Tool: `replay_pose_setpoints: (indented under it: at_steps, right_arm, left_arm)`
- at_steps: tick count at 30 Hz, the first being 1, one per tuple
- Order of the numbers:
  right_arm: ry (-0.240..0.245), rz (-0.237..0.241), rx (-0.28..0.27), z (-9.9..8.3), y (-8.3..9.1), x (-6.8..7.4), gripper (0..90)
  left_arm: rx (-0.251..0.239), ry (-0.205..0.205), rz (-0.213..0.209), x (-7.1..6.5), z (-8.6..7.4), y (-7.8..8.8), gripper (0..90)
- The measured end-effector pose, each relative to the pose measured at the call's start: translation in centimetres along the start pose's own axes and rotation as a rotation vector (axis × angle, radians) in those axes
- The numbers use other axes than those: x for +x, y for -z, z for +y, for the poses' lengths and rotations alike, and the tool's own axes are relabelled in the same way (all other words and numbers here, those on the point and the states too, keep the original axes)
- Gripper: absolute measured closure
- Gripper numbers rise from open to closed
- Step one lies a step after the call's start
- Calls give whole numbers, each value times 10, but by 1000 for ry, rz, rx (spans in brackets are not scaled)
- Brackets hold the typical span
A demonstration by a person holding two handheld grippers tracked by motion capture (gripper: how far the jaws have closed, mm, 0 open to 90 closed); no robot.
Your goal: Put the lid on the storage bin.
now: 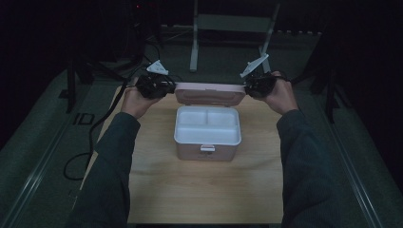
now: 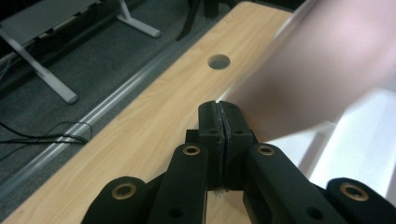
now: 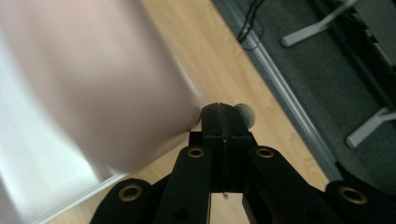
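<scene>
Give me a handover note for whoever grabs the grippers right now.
Left gripper: shut, nothing between the jaws, at the left end of the raised pink lid.
Right gripper: shut, empty, at the lid's right end.
Box: mid-table, open, white tray inside with no contents visible.
Done: lid is up.
Left: probably close or load the box; contact with the lid can't be confirmed.

Room is sitting dark around me, light falling mostly on the counter (image 1: pixel 199 190), a pale wood-grain top with a round cable hole (image 2: pixel 219 61) near its far edge. Grey carpet floor (image 1: pixel 43 137) is running along both sides. A light metal frame stand (image 1: pixel 231 28) is standing on the floor behind the counter. Black cables (image 1: pixel 81 156) are trailing over the carpet.
</scene>
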State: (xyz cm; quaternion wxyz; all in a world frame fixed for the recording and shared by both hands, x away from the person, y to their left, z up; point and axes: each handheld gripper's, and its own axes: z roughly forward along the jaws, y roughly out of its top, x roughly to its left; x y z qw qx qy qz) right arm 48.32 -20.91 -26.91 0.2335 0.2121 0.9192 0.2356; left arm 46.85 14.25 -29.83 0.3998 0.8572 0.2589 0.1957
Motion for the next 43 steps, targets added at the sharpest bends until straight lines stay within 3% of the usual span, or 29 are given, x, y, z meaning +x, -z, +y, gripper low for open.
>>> replay_pose_setpoints:
  at_steps: [4, 14, 30, 43]
  right_arm:
    - [25, 31, 5, -7, -4, 6, 900]
    - [35, 61, 5, -13, -10, 12, 900]
    - [41, 71, 15, -14, -7, 11, 900]
    - [17, 73, 36, -29, -9, 5, 900]
  left_arm:
    - [12, -24, -10, -7, -5, -2, 878]
    - [28, -22, -60, -12, -14, -10, 866]
    - [-6, -3, -64, -8, -13, -2, 863]
    - [-12, 24, -44, 1, -19, 6, 734]
